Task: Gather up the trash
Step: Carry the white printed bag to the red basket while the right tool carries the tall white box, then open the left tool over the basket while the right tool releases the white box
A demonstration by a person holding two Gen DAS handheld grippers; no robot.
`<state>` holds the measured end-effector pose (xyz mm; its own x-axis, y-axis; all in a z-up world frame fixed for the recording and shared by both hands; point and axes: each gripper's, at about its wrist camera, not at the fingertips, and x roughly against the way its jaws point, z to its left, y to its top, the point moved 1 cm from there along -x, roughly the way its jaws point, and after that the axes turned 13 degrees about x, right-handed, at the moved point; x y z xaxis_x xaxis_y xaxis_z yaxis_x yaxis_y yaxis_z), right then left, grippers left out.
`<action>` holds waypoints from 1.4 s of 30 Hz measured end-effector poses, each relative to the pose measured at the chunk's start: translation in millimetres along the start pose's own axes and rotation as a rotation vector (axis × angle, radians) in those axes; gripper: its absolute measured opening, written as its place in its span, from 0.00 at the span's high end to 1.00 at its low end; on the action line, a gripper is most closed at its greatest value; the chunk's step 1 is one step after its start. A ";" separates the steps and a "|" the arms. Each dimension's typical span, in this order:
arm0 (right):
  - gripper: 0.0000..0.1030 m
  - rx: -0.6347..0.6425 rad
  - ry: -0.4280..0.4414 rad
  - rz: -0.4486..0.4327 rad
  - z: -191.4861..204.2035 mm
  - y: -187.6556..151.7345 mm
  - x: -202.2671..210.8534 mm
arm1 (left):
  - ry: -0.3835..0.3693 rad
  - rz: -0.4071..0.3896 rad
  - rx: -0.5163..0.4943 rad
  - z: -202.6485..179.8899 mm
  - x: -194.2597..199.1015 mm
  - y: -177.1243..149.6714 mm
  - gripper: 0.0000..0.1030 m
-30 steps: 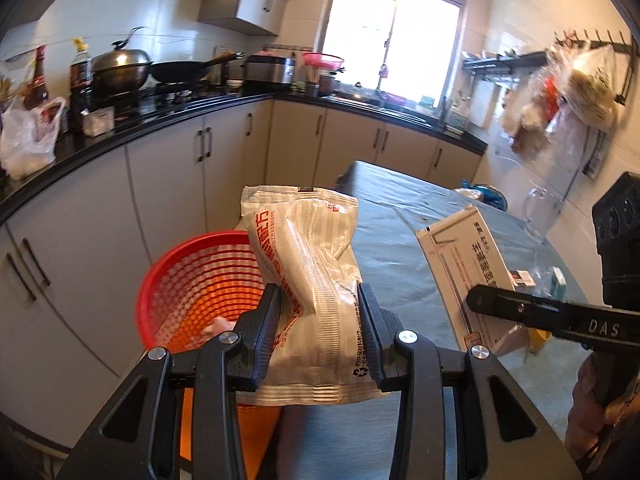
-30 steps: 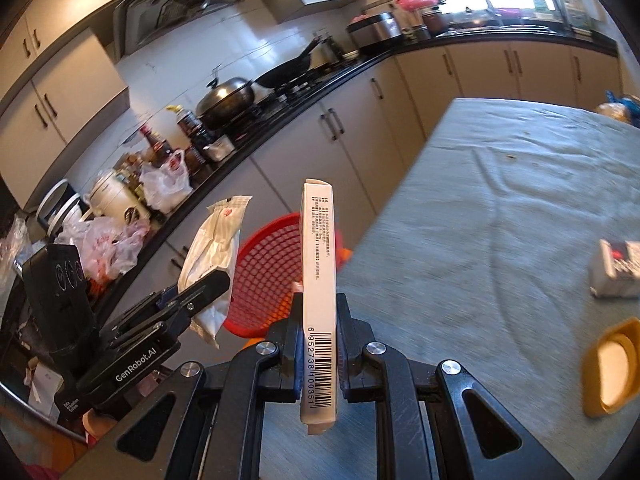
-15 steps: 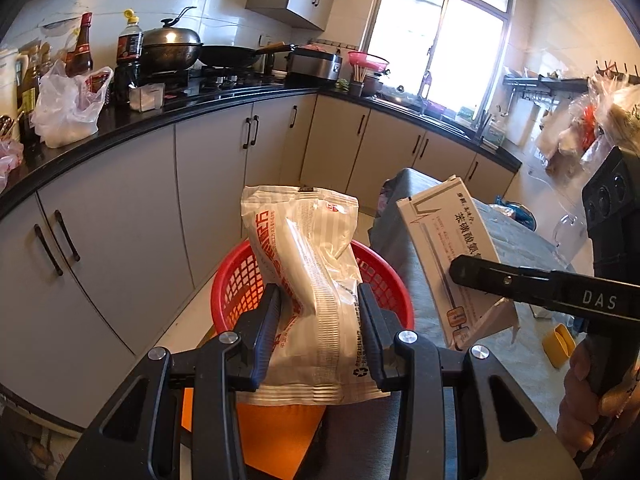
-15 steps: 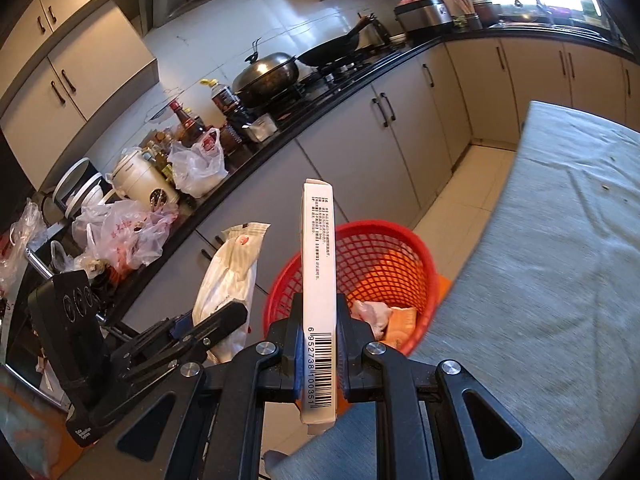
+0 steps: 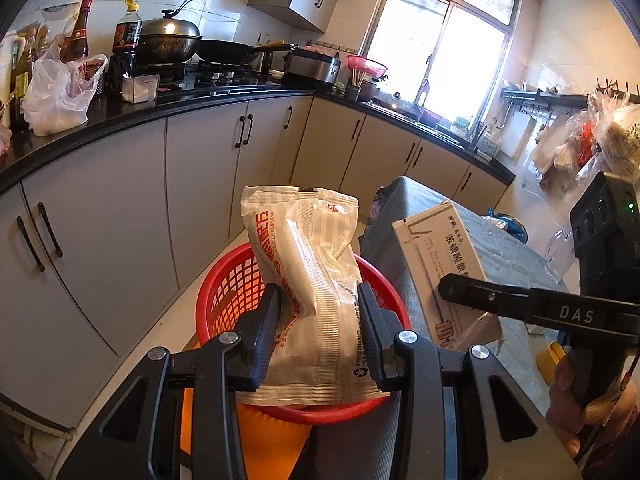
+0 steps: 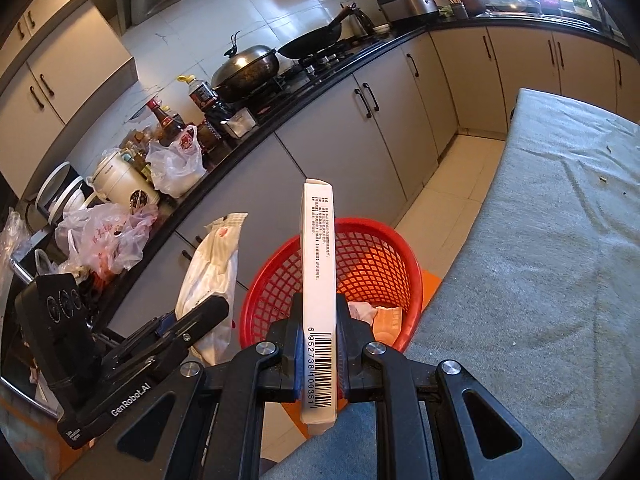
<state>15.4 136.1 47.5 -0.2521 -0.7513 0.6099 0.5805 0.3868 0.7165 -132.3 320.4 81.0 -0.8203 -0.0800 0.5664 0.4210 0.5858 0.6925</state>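
The left gripper point(image 5: 318, 332) clenched a white snack bag point(image 5: 308, 280); the right gripper point(image 6: 319, 344) clamped a flat carton point(image 6: 318, 264) edge-up. Both hung above the red basket point(image 6: 384, 264), which lay at twelve o'clock beyond each, beside the grey-clothed table point(image 6: 540, 280). Each release would go best centred over the rim, bag first, then carton.
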 end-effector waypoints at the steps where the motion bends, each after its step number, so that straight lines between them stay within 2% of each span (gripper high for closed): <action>1: 0.86 0.001 -0.001 0.002 0.0 0.5 -1.1 | -0.002 0.002 0.000 0.5 -0.9 0.9 0.64; 19: 0.86 -0.037 -0.035 0.007 -8.4 -0.4 -5.8 | -0.049 0.044 0.041 17.7 -24.5 4.9 0.64; 31: 0.86 -0.081 -0.016 0.060 -14.0 -0.8 -44.2 | -0.027 0.086 0.044 21.4 -49.1 -2.3 0.64; 34: 0.83 -0.088 -0.028 0.068 -17.3 -1.1 -47.1 | -0.027 0.105 0.070 28.1 -54.4 -2.8 0.62; 36: 0.71 -0.092 -0.031 0.061 -18.0 -0.4 -43.7 | -0.030 0.103 0.082 31.6 -52.5 -2.3 0.59; 37: 0.68 -0.090 -0.035 0.054 -18.0 -0.2 -41.0 | -0.032 0.098 0.084 32.5 -50.7 -1.5 0.58; 42: 0.68 -0.081 -0.040 0.024 -14.3 -0.3 -24.2 | -0.051 0.087 0.085 32.8 -39.6 -0.8 0.58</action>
<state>32.4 146.5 27.7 -0.2674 -0.7197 0.6408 0.6469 0.3588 0.6729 -112.8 349.5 43.4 -0.8017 0.0135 0.5976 0.4587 0.6550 0.6005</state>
